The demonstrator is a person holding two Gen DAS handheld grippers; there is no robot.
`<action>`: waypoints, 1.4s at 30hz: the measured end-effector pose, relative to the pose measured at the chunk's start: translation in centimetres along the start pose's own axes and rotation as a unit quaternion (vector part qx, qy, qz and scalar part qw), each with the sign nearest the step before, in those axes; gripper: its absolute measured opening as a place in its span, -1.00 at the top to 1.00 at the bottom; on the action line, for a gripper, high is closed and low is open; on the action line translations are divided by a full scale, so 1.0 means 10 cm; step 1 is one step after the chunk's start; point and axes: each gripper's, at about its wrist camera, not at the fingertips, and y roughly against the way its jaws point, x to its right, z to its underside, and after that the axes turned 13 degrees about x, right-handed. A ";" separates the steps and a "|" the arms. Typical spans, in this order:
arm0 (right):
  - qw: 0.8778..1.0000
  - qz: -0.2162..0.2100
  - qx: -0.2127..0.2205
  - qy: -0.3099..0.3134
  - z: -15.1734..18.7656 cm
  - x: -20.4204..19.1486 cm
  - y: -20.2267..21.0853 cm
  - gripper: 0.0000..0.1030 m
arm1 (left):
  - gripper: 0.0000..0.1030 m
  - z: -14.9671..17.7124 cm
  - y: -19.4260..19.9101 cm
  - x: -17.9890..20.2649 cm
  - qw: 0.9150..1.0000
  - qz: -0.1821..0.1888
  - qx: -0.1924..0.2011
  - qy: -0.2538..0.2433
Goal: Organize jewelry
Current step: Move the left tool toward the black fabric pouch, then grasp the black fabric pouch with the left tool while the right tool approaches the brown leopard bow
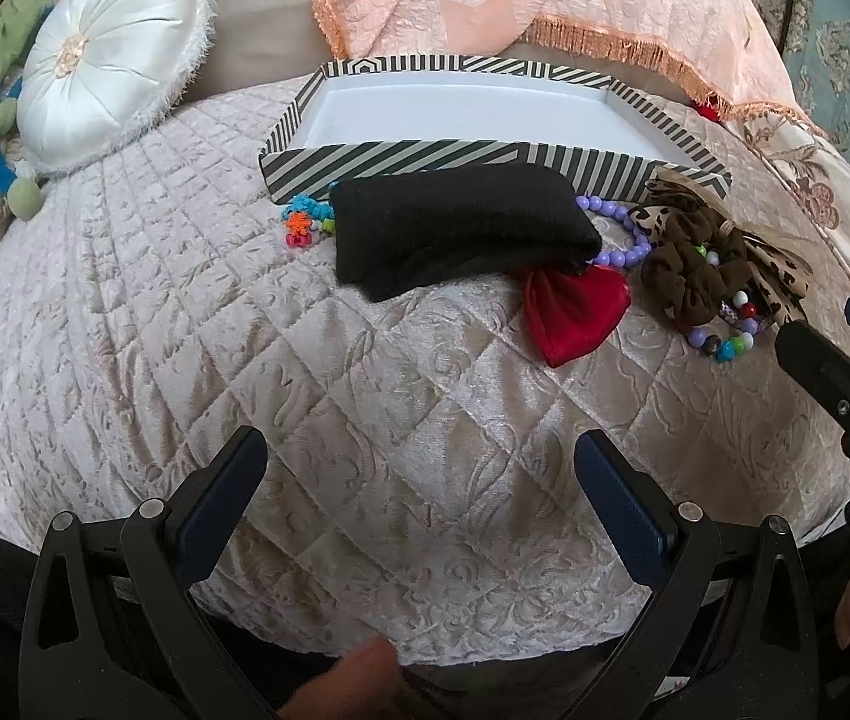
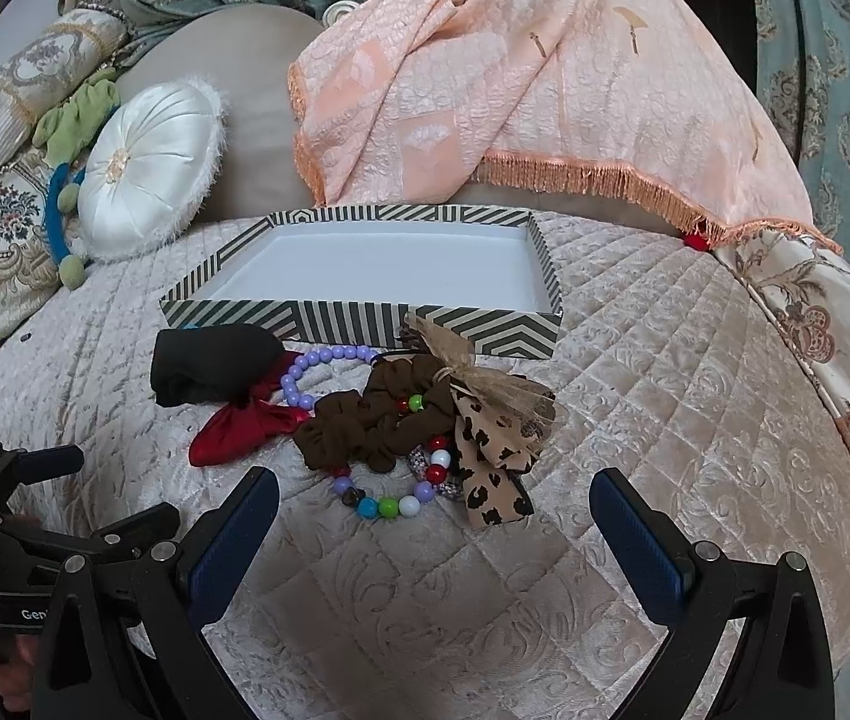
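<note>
Black pouch (image 1: 455,228) hides colourful trinket (image 1: 305,222), possibly bracelet.

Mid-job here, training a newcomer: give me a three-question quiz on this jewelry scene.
1. True or false: the striped box already holds jewelry.
2. Which item lies nearest the right gripper? A) black pouch B) multicolored bead bracelet C) white round cushion
3. What partly covers the purple bead bracelet in the left wrist view?

Key: 1 false, its white interior is bare. 2 B. 3 the black pouch; the left gripper is open and holds nothing.
</note>
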 end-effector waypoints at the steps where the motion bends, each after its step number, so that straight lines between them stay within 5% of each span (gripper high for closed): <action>1: 1.000 0.001 -0.002 0.001 0.00 0.00 -0.01 -1.00 | -0.99 0.00 0.00 -0.01 1.000 0.000 0.000 0.001; 11: 1.000 0.009 -0.016 0.005 0.03 0.01 -0.04 -1.00 | -0.99 0.00 0.01 0.04 1.000 0.002 0.016 -0.019; 31: 1.000 0.012 -0.023 0.009 0.05 0.01 -0.05 -1.00 | -0.99 0.03 -0.08 -0.02 1.000 0.008 -0.012 0.007; 42: 0.997 -0.030 0.033 -0.069 -0.03 0.20 0.07 -1.00 | -0.99 -0.28 -0.07 -0.37 0.999 0.004 0.003 0.035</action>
